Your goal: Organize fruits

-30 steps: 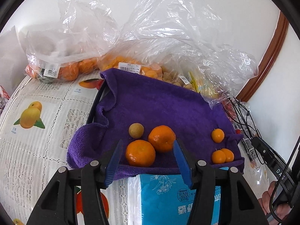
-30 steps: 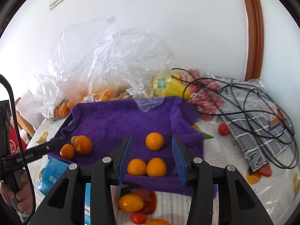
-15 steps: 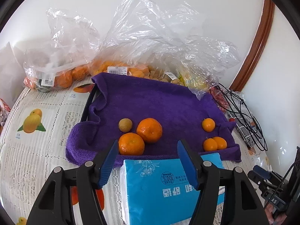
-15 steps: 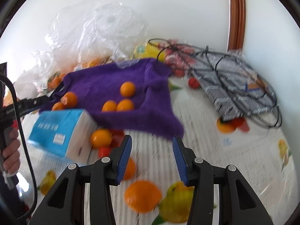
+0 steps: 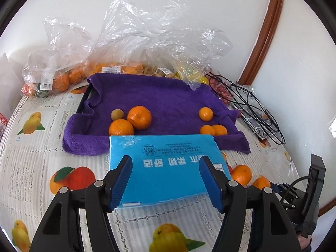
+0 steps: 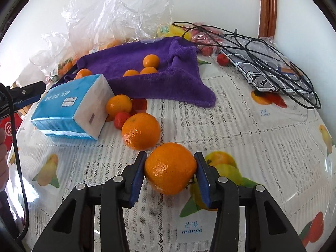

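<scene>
The right tool (image 6: 170, 169) is seen clamped on a large orange (image 6: 170, 168), both blue pads pressed against its sides, low over the fruit-printed cloth of the desk (image 6: 231, 130); its jaws have just been closing a little around that fruit. A second orange (image 6: 140, 130) lies just beyond the held one, apart from it; a small red fruit (image 6: 121, 119) and a smaller orange (image 6: 118, 104) are found between it and the end of the blue tissue pack (image 6: 69, 105), the smaller orange touching the pack.

The left tool (image 5: 166, 180) is held with its jaws apart and nothing between the pads, above the near part of the tissue pack (image 5: 166, 168).

Behind the pack a purple towel (image 5: 159, 96) is spread over a dark tray (image 5: 83, 103), of which only the left edge shows; on the towel two mandarins (image 5: 139, 117) touch each other, with a small brownish-green fruit (image 5: 117, 114) beside them; three small oranges (image 5: 206, 113) are gathered at the towel's right side, two of them touching. Clear plastic bags (image 5: 147, 35) holding more fruit are piled at the wall; a tangle of black cable (image 6: 252, 48) lies over a striped packet (image 6: 268, 71) at the desk's far right.
</scene>
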Demonstrator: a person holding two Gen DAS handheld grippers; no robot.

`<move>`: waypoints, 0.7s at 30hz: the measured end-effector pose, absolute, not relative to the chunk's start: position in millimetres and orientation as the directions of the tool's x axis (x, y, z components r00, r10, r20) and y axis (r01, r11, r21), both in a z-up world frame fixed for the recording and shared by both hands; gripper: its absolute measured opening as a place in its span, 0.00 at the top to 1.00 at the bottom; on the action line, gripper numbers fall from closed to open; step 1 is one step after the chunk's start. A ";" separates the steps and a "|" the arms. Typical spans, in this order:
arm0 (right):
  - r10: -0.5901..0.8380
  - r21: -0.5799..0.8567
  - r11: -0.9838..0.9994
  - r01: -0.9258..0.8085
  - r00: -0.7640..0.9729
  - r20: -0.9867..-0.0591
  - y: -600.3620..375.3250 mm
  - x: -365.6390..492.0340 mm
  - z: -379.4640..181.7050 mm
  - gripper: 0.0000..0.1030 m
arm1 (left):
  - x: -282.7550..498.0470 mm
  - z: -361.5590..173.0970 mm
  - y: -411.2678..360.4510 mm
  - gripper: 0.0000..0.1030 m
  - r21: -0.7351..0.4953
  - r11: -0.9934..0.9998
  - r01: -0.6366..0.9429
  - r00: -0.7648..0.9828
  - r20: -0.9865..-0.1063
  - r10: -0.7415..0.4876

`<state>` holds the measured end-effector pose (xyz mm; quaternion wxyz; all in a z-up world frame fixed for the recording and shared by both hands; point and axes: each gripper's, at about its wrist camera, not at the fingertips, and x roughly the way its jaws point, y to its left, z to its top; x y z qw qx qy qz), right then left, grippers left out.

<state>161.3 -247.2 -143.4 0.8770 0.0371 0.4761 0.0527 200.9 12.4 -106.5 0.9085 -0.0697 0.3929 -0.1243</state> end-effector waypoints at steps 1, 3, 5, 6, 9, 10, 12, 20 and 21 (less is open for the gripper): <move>0.130 0.121 0.991 -0.053 0.545 -0.828 -248.6 159.1 -142.5 0.56 | 197.7 -105.9 7.2 0.38 -0.220 0.958 0.185 0.661 -0.694 -0.287; 0.135 0.131 0.990 -0.047 0.556 -0.820 -252.5 154.5 -138.5 0.56 | 193.0 -104.3 -4.0 0.38 -0.208 0.955 0.213 0.657 -0.692 -0.298; 0.123 0.122 0.992 -0.039 0.571 -0.812 -257.3 149.5 -132.8 0.56 | 190.8 -103.2 -16.1 0.38 -0.199 0.951 0.238 0.649 -0.695 -0.308; 0.111 0.113 0.993 -0.032 0.580 -0.807 -260.9 146.7 -129.7 0.56 | 189.9 -103.1 -22.5 0.38 -0.197 0.947 0.252 0.645 -0.696 -0.316; 0.080 0.091 0.996 -0.012 0.595 -0.800 -274.4 138.5 -120.7 0.56 | 188.8 -103.9 -39.0 0.38 -0.186 0.942 0.280 0.634 -0.701 -0.327; 0.075 0.088 0.996 -0.007 0.600 -0.797 -278.7 137.1 -118.3 0.56 | 188.2 -104.1 -44.2 0.38 -0.188 0.939 0.288 0.630 -0.701 -0.334; 0.055 0.073 0.997 0.006 0.610 -0.791 -287.5 133.4 -113.5 0.56 | 187.9 -104.5 -55.5 0.38 -0.203 0.930 0.307 0.617 -0.702 -0.357; -0.013 0.041 0.997 0.070 0.639 -0.769 -326.8 122.3 -103.8 0.56 | 180.5 -109.8 -111.5 0.38 -0.133 0.902 0.412 0.592 -0.713 -0.376; -0.021 0.039 0.996 0.080 0.640 -0.768 -332.3 121.2 -103.4 0.56 | 179.2 -111.2 -118.5 0.38 -0.119 0.898 0.423 0.593 -0.713 -0.374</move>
